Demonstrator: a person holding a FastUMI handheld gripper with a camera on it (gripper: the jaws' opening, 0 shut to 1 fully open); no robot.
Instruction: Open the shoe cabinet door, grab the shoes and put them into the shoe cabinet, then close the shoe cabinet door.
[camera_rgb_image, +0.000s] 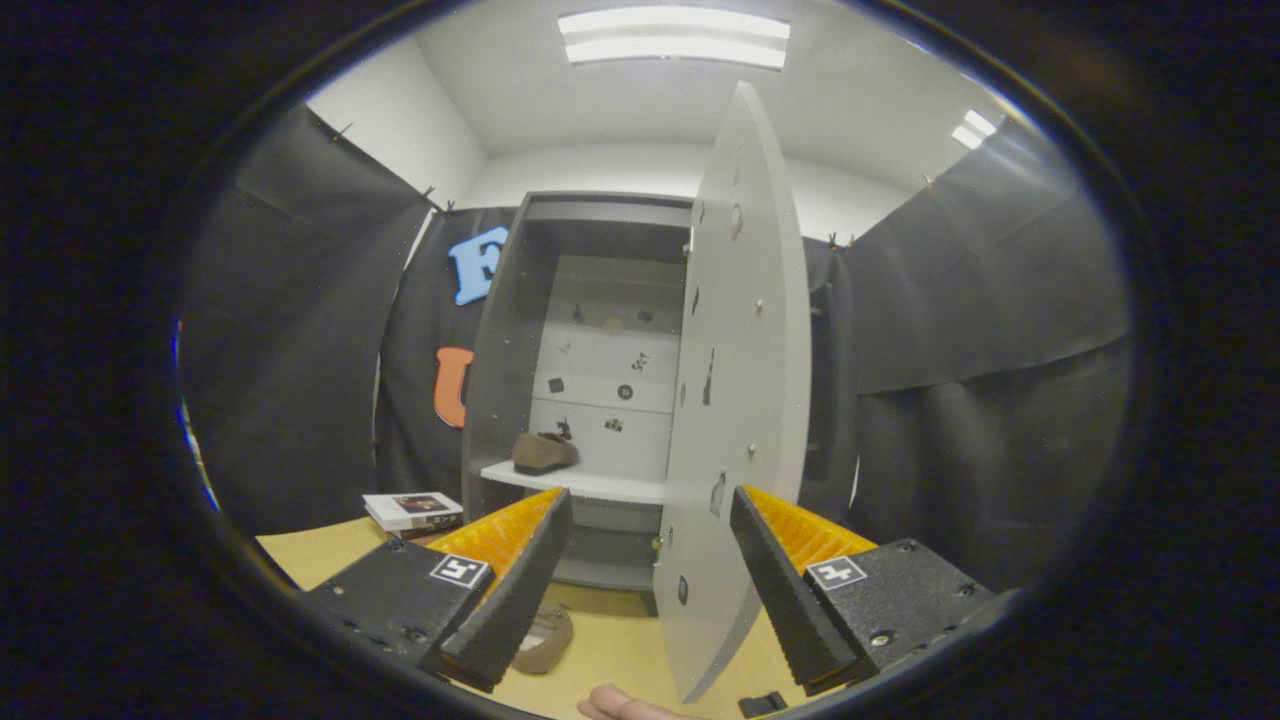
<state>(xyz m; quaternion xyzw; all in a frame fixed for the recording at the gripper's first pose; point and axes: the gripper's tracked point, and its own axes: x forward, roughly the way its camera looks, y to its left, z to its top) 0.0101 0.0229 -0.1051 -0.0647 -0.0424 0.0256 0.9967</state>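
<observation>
The grey shoe cabinet (510, 330) stands ahead with its door (740, 380) swung open toward me, edge-on between my fingers and nearer the right one. A brown shoe (545, 452) rests on the white shelf (590, 484) inside the cabinet. A second brown shoe (545, 640) lies on the tan floor just beside my left finger, partly hidden by it. My gripper (645, 505) is open, with nothing pressed between its fingers.
A stack of books (413, 512) lies on the floor left of the cabinet. Black cloth walls close in on both sides. A fingertip (620, 706) of a person's hand shows at the bottom, below the door's lower corner.
</observation>
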